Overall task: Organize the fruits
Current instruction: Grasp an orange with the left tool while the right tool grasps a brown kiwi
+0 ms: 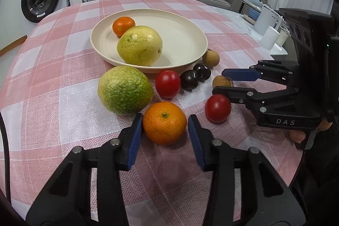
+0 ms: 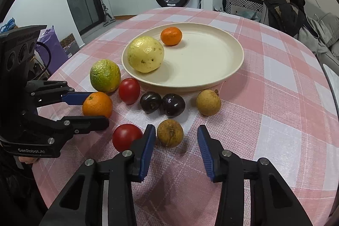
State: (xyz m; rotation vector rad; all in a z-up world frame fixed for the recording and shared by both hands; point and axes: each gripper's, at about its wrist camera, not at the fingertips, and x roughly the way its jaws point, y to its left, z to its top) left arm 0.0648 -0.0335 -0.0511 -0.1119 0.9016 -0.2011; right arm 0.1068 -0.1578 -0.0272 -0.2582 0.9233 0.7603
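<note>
The left tongs (image 1: 164, 123) are spread wide with a mandarin (image 1: 164, 122) sitting squarely between the 2 blue pads, one pad on each side of it and neither clearly pressing yet. That is the relation the next move turns on: the fruit lies straight ahead in the gap, so closing should catch it, I'd guess, without any sideways shift. It is round, so no long axis matters; its green stem scar faces up, and the skin is bright orange and dimpled.

The right tongs (image 2: 174, 135) are also spread, with a small brown fruit (image 2: 170, 132) lying between the pads, closer to the left pad than the right. A red tomato (image 2: 126, 136) sits just beside that left pad, on its outer side, and could get nudged if the tongs close carelessly.

Taking the cream plate (image 2: 222, 77) as the landmark: it already holds 1 mandarin and 1 pale yellow citrus. Along its near rim on the checked worktop (image 2: 275, 120) lie a green citrus (image 2: 105, 75), another tomato, 2 dark plums (image 2: 162, 104) and a second brown fruit. Both targeted fruits sit nearer still, well clear of the rim. Most of the sorting looks still undone.
</note>
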